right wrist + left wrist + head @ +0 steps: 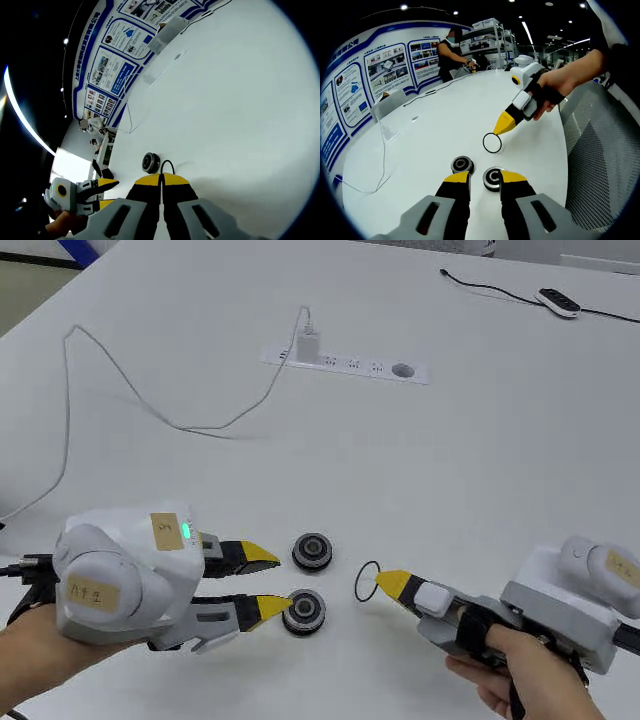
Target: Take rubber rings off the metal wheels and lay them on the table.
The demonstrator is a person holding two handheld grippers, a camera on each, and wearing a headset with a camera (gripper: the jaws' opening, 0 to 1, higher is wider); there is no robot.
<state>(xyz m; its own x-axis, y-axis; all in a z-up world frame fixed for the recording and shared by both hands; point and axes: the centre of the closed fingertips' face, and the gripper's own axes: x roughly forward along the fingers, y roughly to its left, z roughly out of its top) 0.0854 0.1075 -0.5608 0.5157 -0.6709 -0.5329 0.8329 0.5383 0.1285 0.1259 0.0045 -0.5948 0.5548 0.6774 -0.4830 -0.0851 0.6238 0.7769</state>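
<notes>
Two metal wheels lie on the white table, one farther and one nearer. My left gripper is open, and its lower yellow fingertip is at the near wheel's left side. In the left gripper view that near wheel sits between the jaws, close to the right one, with the far wheel just ahead. My right gripper is shut on a thin black rubber ring, held just right of the wheels. The ring sticks out from the closed tips.
A white power strip with a plugged-in charger and a long grey cable lies at the back. A black remote on a cord sits far right. A grey mesh chair stands beside the table.
</notes>
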